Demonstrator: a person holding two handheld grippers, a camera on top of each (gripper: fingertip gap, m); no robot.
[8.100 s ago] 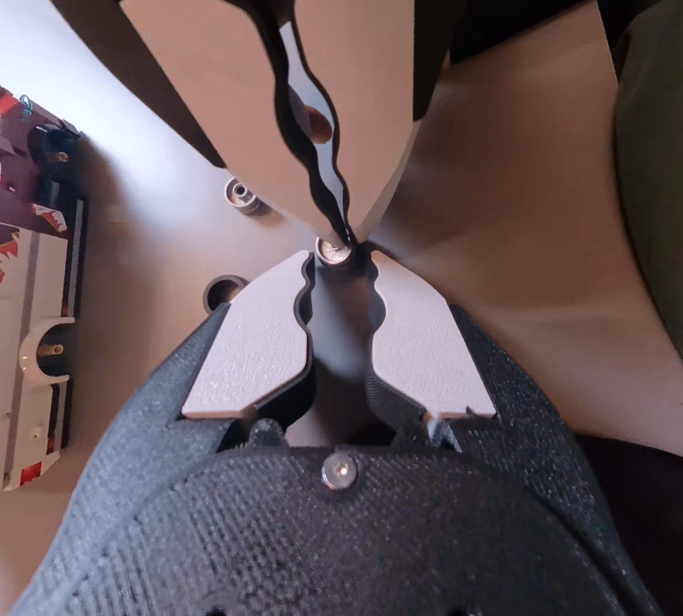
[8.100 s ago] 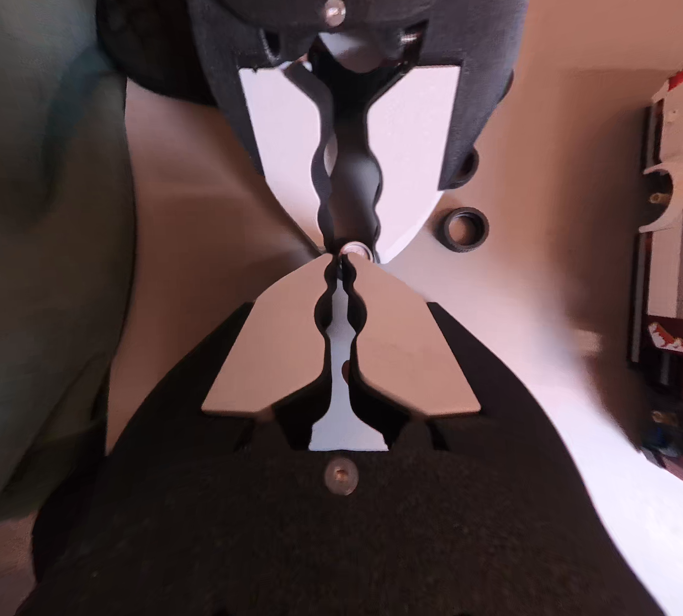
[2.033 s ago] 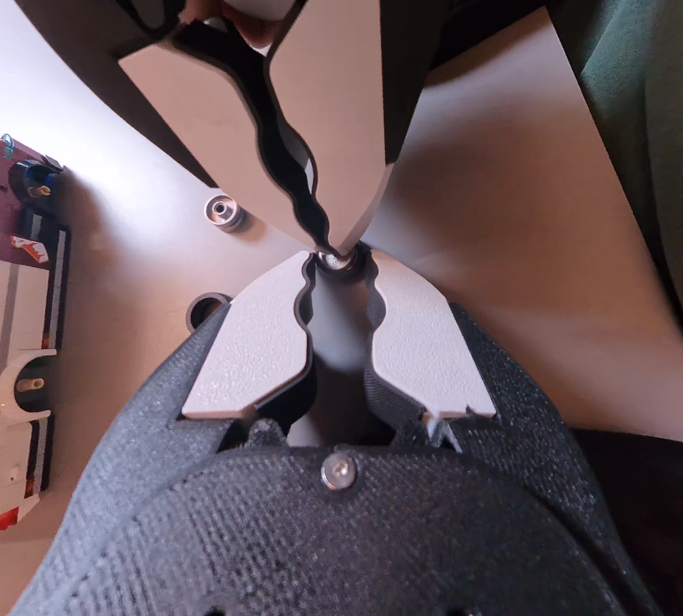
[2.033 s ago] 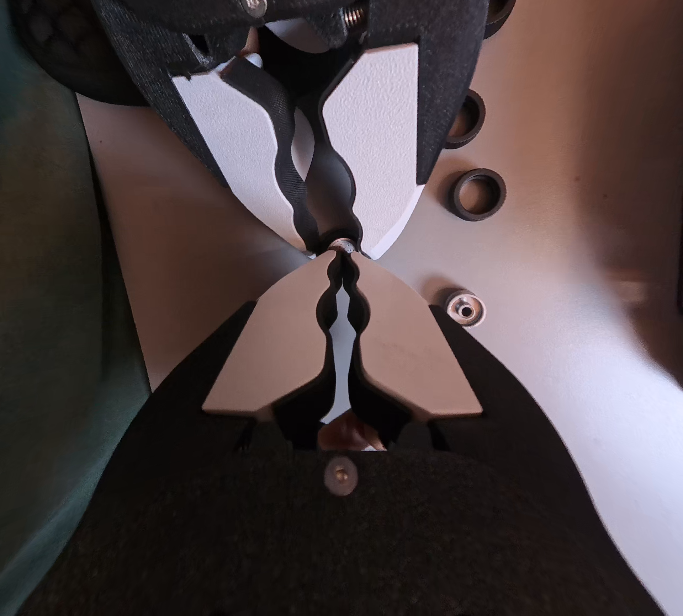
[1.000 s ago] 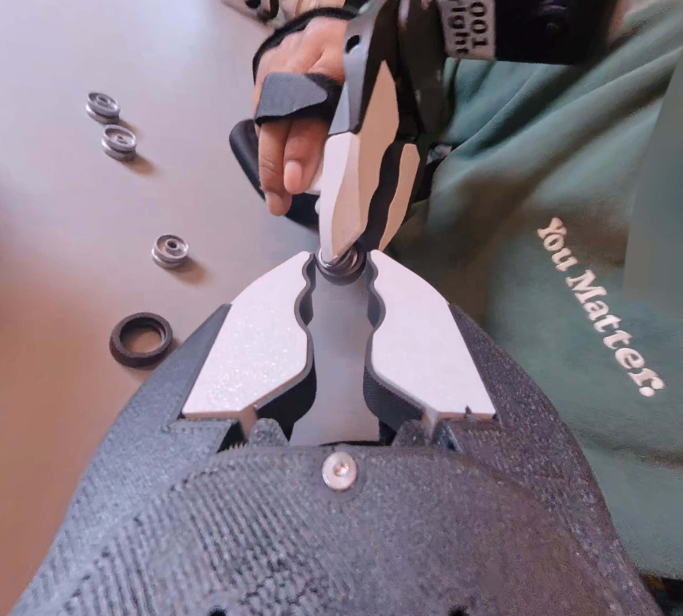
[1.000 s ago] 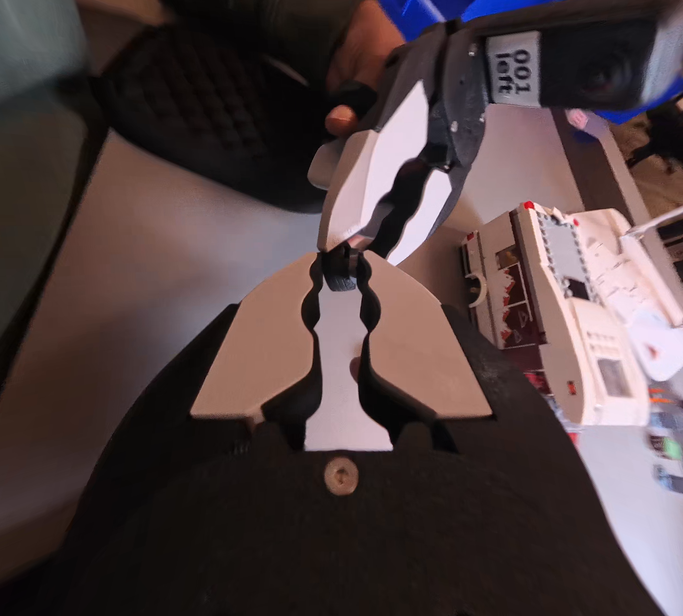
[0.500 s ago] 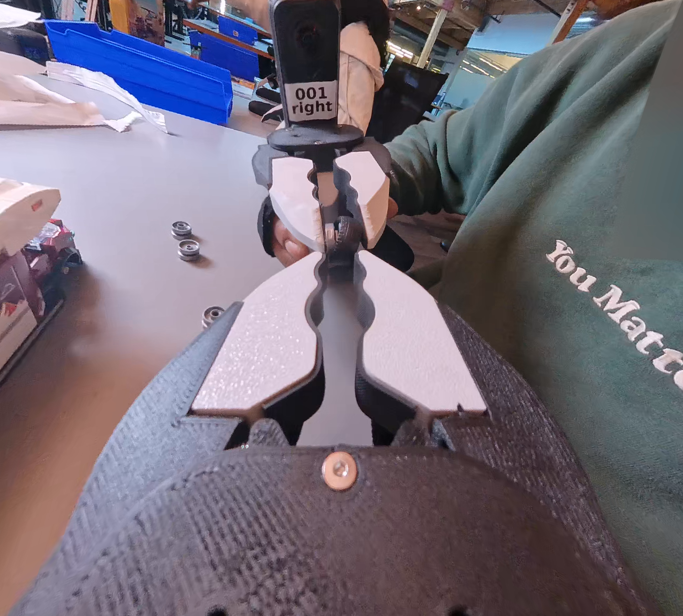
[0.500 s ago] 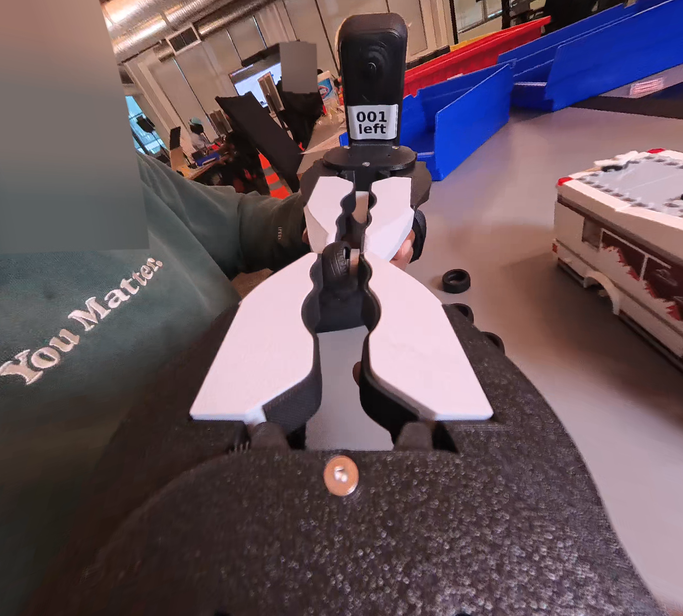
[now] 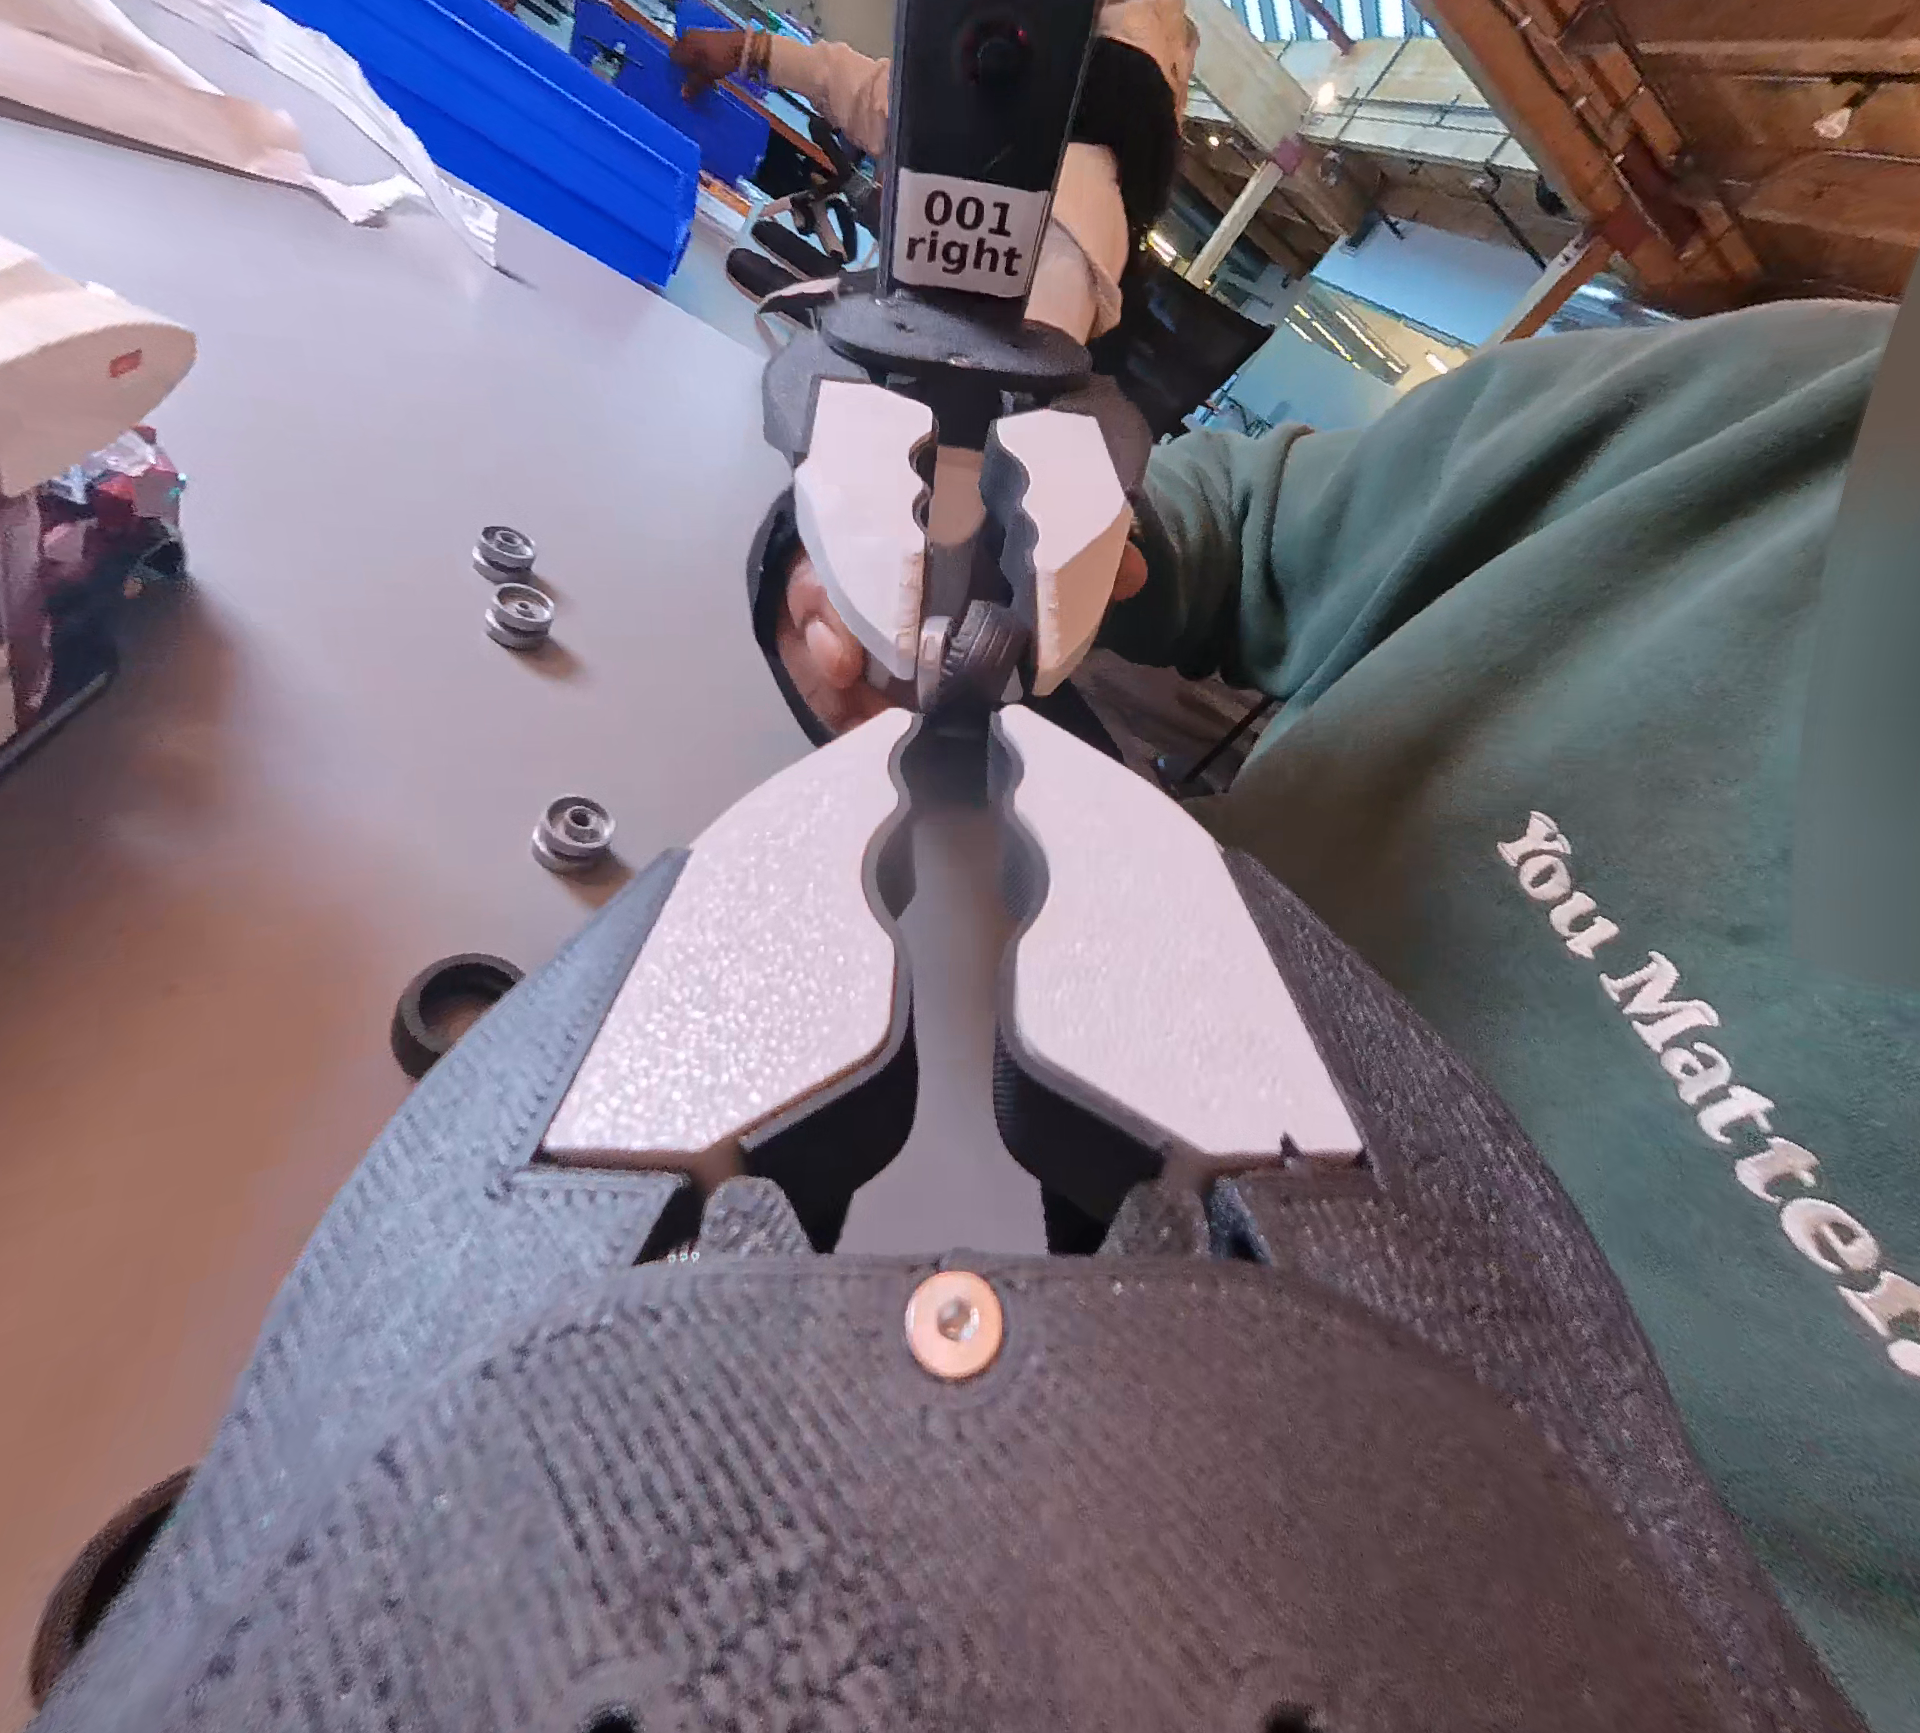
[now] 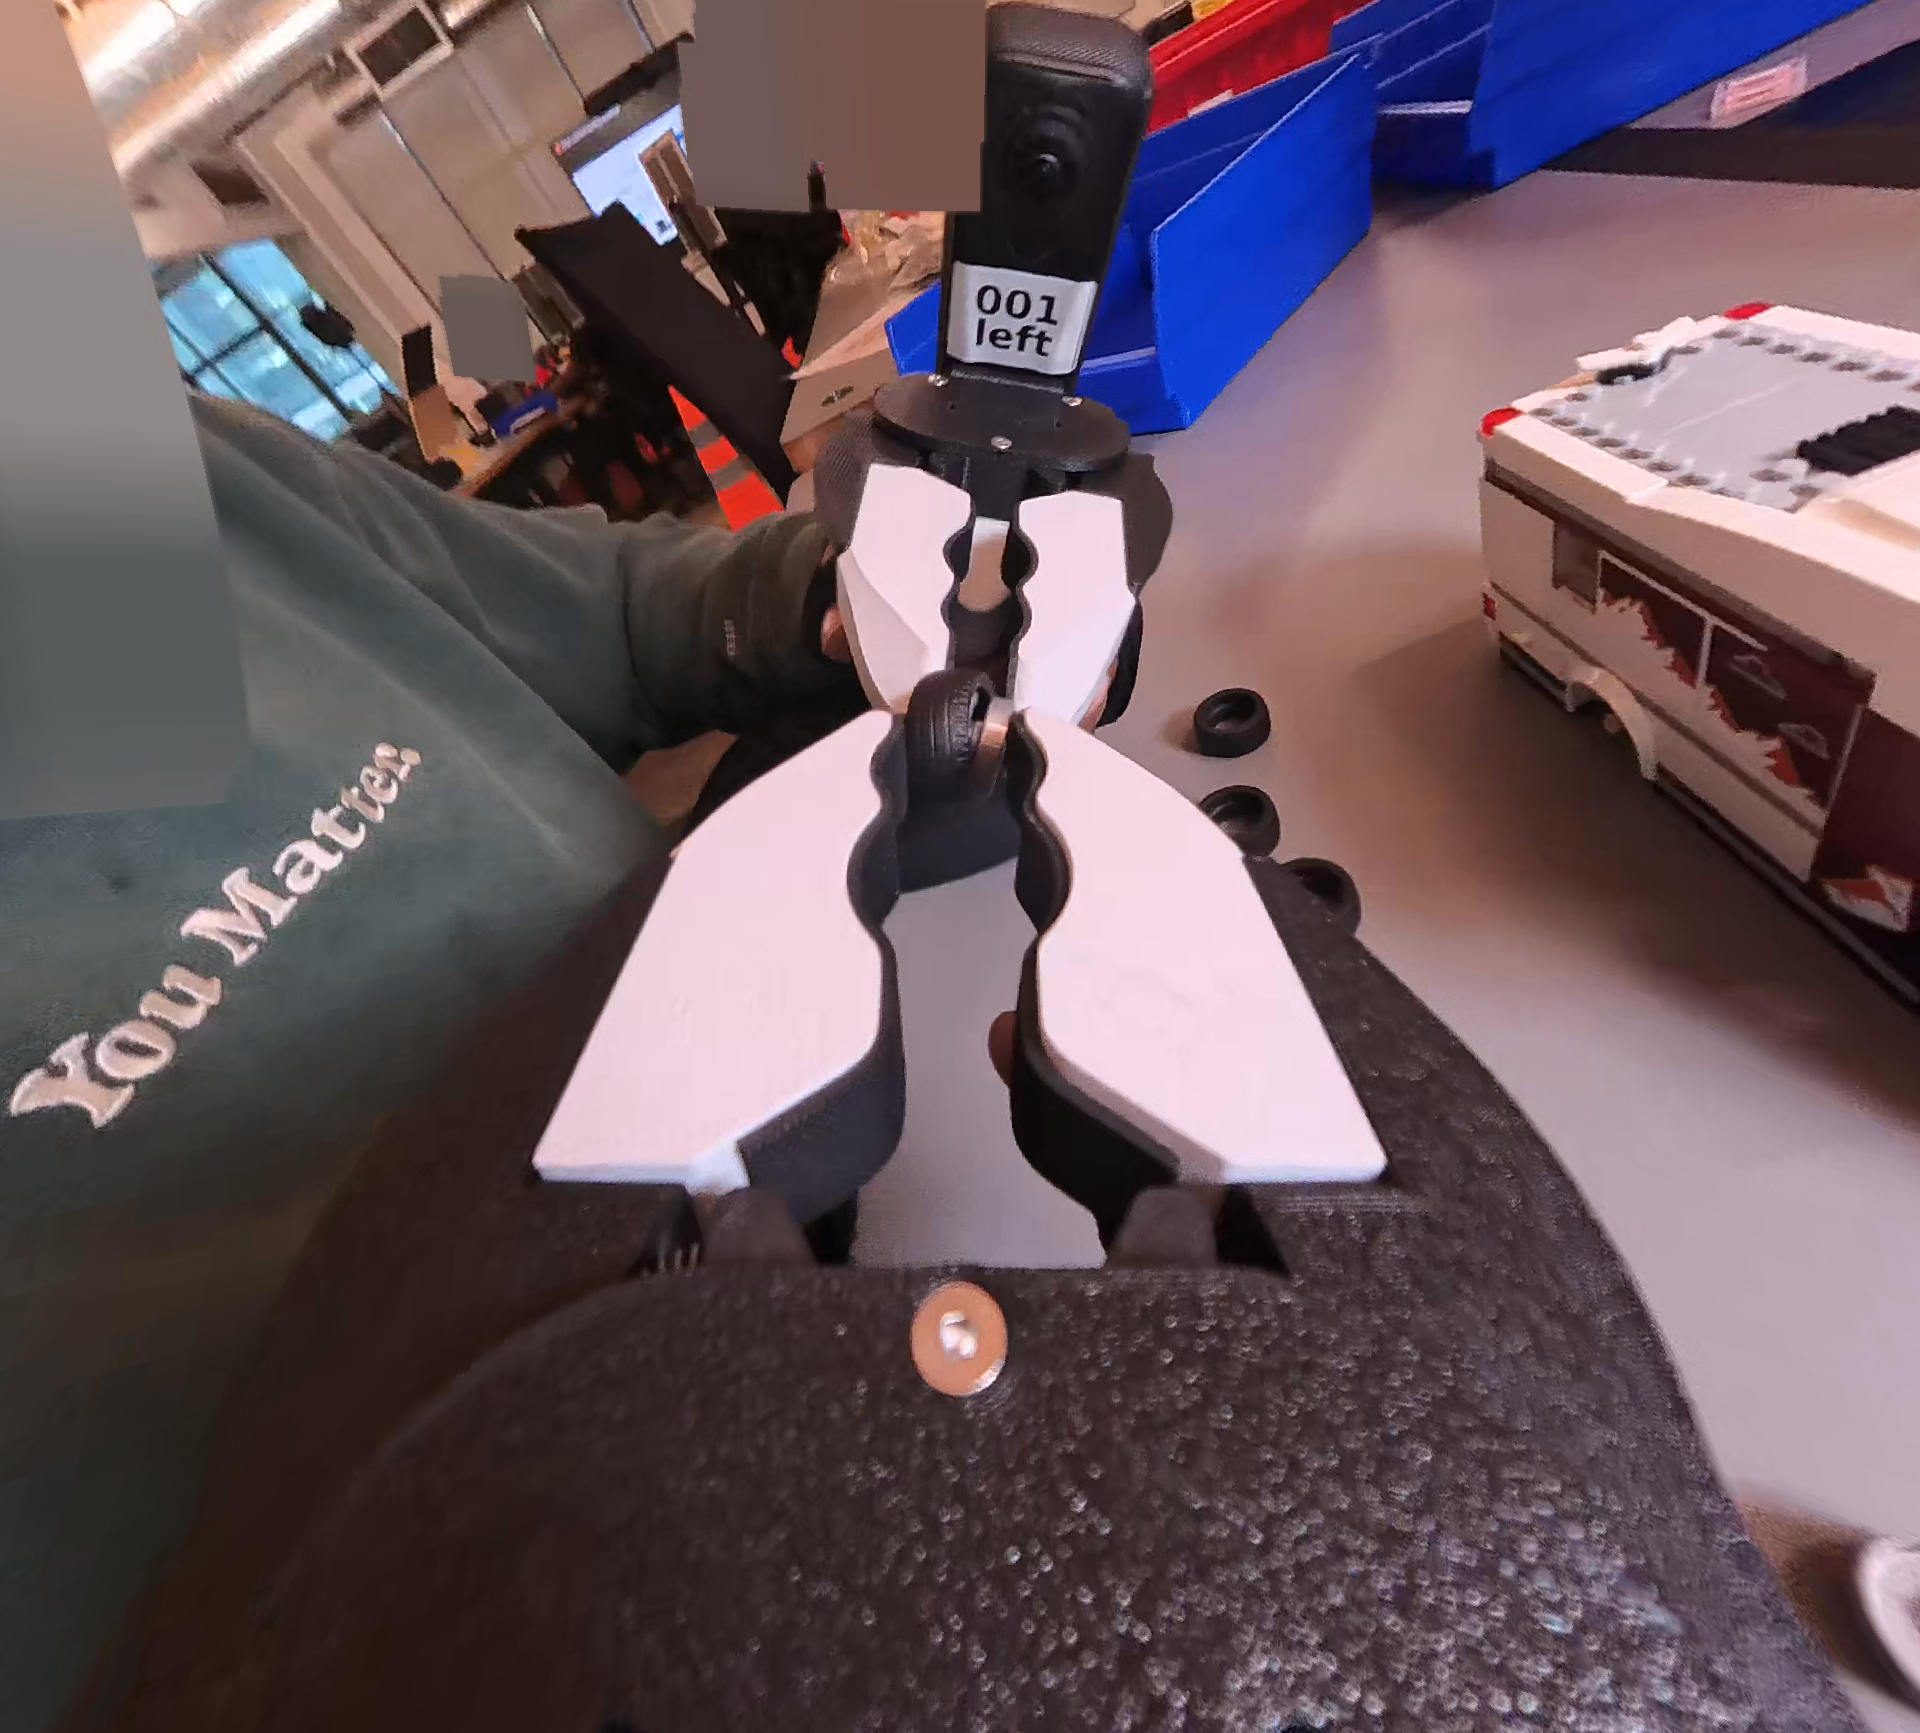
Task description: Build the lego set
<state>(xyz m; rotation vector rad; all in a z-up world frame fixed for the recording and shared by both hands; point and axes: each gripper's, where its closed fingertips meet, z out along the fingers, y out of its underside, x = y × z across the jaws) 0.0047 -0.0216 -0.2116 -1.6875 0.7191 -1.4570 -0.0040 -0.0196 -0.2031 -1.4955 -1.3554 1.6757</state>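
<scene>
Grey table [image 10: 1351, 540] carries loose tyres [image 10: 1231, 722] and rims [image 9: 571, 836] near its front edge. Above this edge the right gripper [image 10: 958, 733] pinches a black tyre [image 10: 940, 727] with a grey rim [image 10: 992, 738] partly inside. The left gripper [image 9: 951, 727] is narrow just beside it; I cannot tell if it touches.

Matt ribbed black rubber tyre [image 10: 948, 719] on smooth grey metal-look hub [image 10: 995, 736]; claw fingers [image 10: 748, 935] grainy white plastic; counter [image 10: 1455, 852] smooth matt grey; sweatshirt [image 9: 1558, 644] green fleecy cloth.
</scene>
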